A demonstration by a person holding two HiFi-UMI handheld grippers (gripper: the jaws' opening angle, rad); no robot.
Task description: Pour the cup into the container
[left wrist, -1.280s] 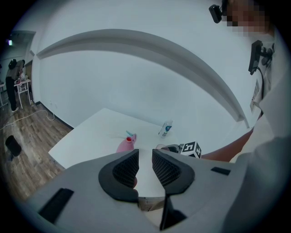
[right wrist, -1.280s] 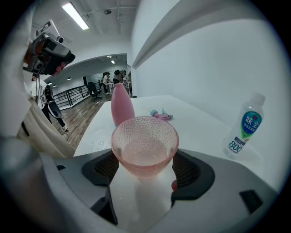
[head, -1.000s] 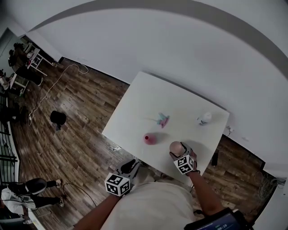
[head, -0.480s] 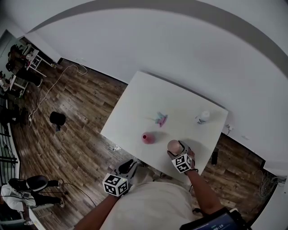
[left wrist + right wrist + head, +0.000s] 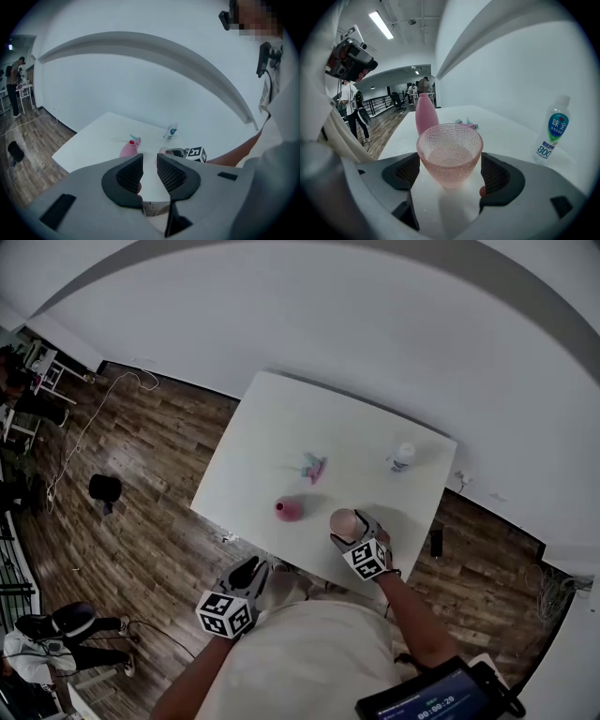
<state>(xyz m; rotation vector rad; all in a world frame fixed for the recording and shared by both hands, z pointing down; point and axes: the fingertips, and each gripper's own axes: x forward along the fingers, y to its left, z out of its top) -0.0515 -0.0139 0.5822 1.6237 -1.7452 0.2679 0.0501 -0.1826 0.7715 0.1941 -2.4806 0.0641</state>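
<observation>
Table [image 5: 272,427]: cup [image 5: 343,521] near front edge, well apart from bottle [image 5: 402,457].

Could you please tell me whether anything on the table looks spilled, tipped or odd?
Nothing stands out. The cup stands upright between the right tool's jaws, which have just been opening; the pink container and water bottle are upright, no spill visible.

Behind the cup [image 5: 449,152], the pink container [image 5: 425,112] shows only its upper part; its base is covered. The small pink and teal thing [image 5: 467,123] further behind the cup is half hidden and blurred, perhaps a toy. In the head view, the label of the bottle [image 5: 402,457] beyond the cup is too small to read, and the dark object [image 5: 105,488] on the floor far left of the cup cannot be identified.
</observation>
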